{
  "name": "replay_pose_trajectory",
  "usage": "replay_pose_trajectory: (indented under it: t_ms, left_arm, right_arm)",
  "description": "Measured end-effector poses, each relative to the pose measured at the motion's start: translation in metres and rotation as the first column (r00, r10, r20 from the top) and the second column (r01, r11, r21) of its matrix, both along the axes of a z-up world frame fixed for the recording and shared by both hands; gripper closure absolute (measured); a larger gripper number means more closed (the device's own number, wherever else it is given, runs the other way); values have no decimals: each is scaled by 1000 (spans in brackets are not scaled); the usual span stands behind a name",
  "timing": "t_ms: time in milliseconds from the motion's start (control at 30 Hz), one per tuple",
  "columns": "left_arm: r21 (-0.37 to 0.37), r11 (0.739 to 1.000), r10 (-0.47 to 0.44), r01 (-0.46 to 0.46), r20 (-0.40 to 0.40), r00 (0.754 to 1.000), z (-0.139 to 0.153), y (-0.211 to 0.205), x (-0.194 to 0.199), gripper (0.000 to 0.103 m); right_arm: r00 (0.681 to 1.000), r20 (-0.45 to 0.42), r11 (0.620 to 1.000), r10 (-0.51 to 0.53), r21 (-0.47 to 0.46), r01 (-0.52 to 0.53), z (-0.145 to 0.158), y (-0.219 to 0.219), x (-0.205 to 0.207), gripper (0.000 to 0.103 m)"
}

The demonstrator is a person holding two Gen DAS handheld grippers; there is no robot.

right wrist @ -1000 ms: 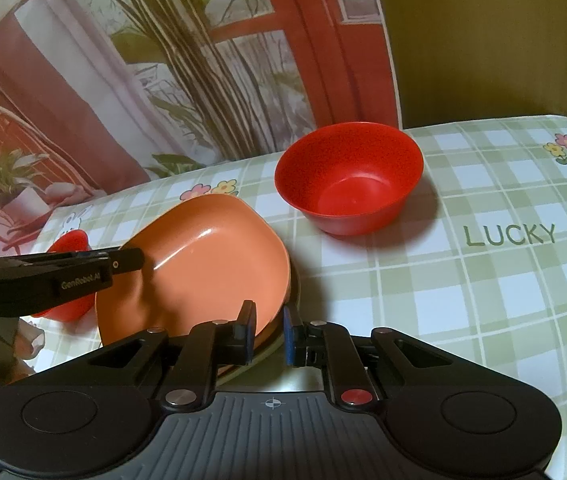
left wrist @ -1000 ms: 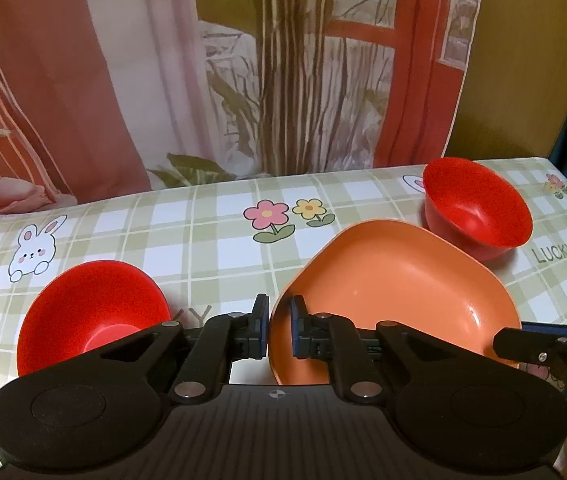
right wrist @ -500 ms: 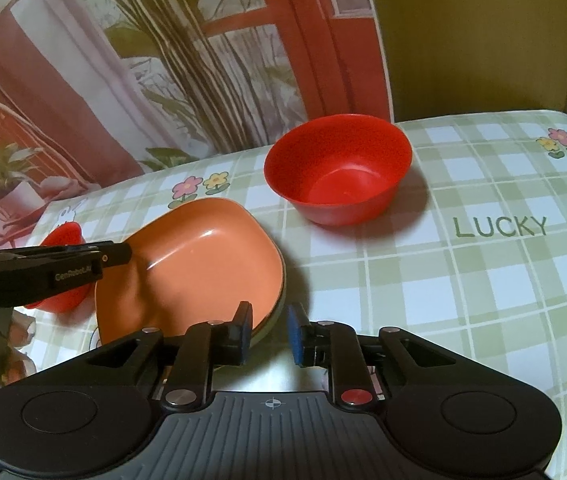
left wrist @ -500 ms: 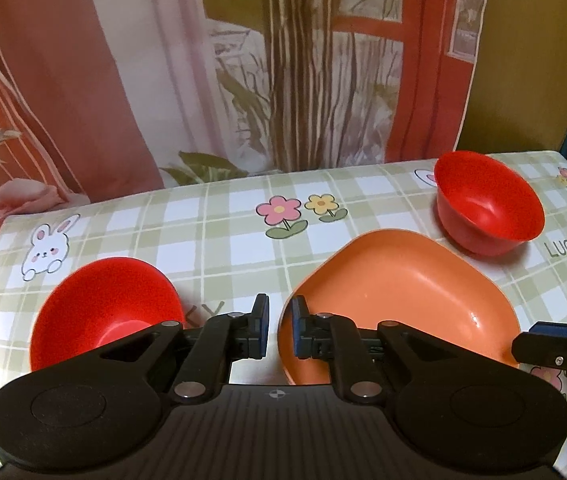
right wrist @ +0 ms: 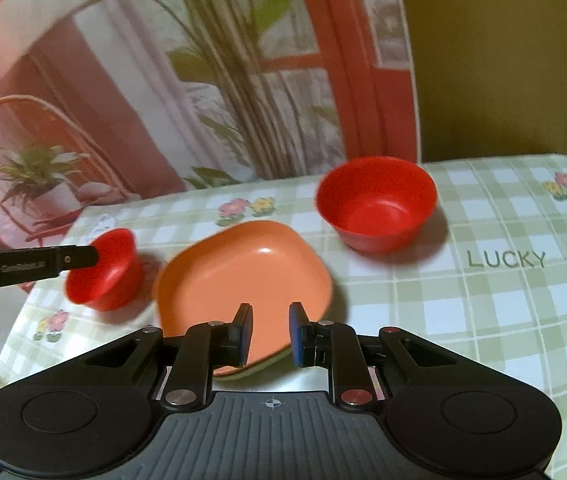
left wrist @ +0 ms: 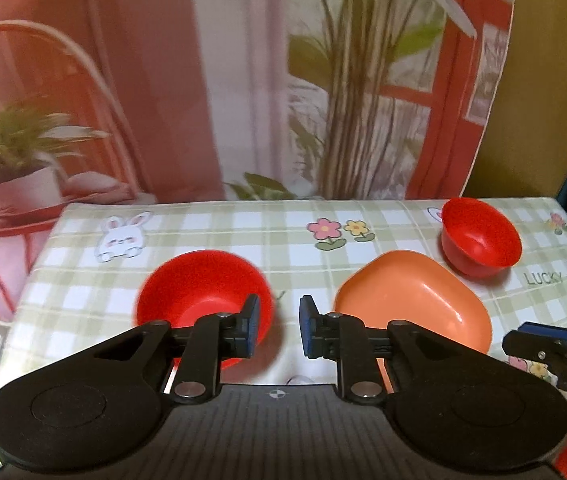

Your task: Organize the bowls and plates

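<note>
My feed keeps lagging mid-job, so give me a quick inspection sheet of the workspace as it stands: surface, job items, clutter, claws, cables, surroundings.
Surface: table under a green checked cloth printed with flowers, a rabbit and LUCKY.
Job's things: orange plate lies at the middle, on top of another plate whose paler rim shows underneath. Left red bowl and right red bowl stand upright, apart from the plate.
Clutter: nothing seen.
Grippers: left claw open, empty, beside the left bowl's near rim. Right claw open, empty, over the plate's near edge.
Cables: nothing seen.
Surroundings: printed backdrop of plants and a red window behind the table.
</note>
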State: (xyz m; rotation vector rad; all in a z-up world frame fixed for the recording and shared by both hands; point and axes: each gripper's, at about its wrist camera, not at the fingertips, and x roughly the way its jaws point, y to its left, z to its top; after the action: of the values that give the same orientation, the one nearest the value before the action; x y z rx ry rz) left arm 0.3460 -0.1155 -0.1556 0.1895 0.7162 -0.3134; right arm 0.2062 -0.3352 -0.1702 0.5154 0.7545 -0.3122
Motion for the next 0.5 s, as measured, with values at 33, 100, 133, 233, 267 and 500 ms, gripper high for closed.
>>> replay_pose_trajectory:
  t_ms: [33,100,133,233,267,500]
  left_arm:
    - [-7,1000,6,-6,2,1000,4,6,-7,80]
    - [-18,1000,17,-17,7,1000,11,17,-20,78]
    - [-23,1000,22,-21,8,1000,14,22,-26,73]
    - [-41,998,53,-53,6,999,21,42,-44,72]
    - [-52,996,72,-72,5,997,23,48,-50,71]
    - [-112,974,196,-197,-23,980,28,102,-83,70]
  right_arm:
    - [1000,7,1000,8,-6,-8,3,4,-1,84]
    - [999,18,999,32,-18,-32,9,14,-2,84]
    - [999,23,999,44,-22,-43,12,19,-2,84]
    - [996,33,997,79,-28,-78,17,34,-1,84]
    - [995,36,995,93,-30,-92,19,39,0,84]
    - [979,43,980,200,-32,-199,23,70,8,84]
